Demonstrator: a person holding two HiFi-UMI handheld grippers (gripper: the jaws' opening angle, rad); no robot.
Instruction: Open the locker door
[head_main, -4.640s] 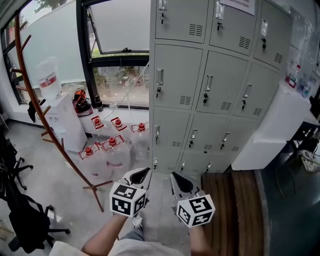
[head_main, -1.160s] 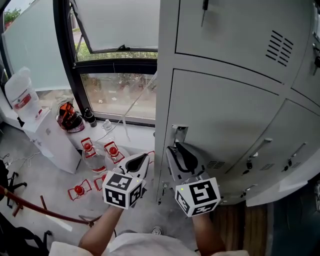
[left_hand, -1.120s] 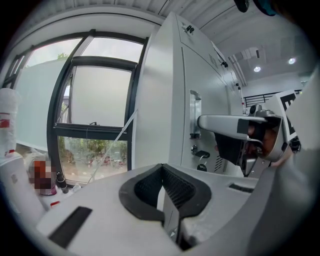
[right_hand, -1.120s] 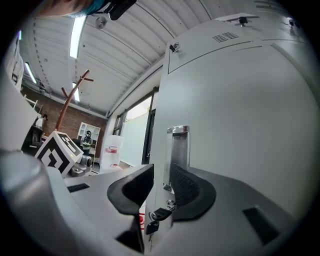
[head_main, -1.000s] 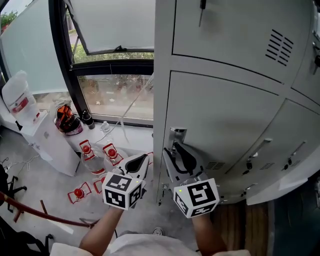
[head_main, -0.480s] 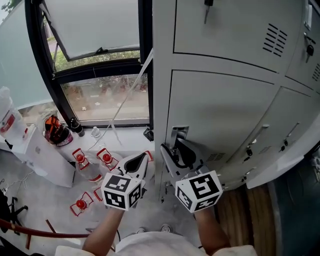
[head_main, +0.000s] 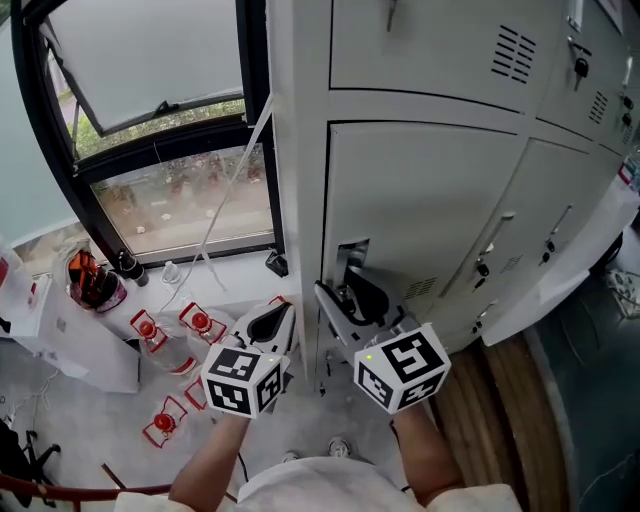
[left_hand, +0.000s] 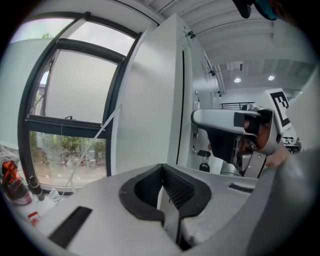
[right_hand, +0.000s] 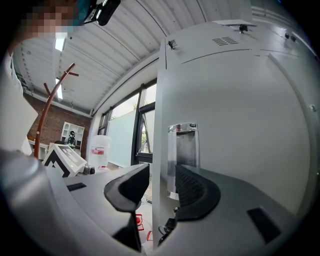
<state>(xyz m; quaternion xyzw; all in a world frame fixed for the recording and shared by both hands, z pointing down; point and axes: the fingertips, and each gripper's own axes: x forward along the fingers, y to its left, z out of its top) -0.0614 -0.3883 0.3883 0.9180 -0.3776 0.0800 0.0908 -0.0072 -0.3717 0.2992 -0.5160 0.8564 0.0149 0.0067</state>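
Just now the jaws of my right gripper (head_main: 343, 293) have been widening; they straddle the left edge of the locker door (head_main: 420, 200) by its chrome handle (right_hand: 183, 150) without pinching. That door sits flush or barely ajar, so I reckon nothing pulls it. My left gripper (head_main: 270, 322) is closed, empty.

Grey locker door (head_main: 430, 200) (chrome handle (right_hand: 182, 150)) seems slightly ajar.

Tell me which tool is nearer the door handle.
Right. The right tool is at the handle, jaws just opening with the door edge between them; the left tool, shut, hangs beside the locker.
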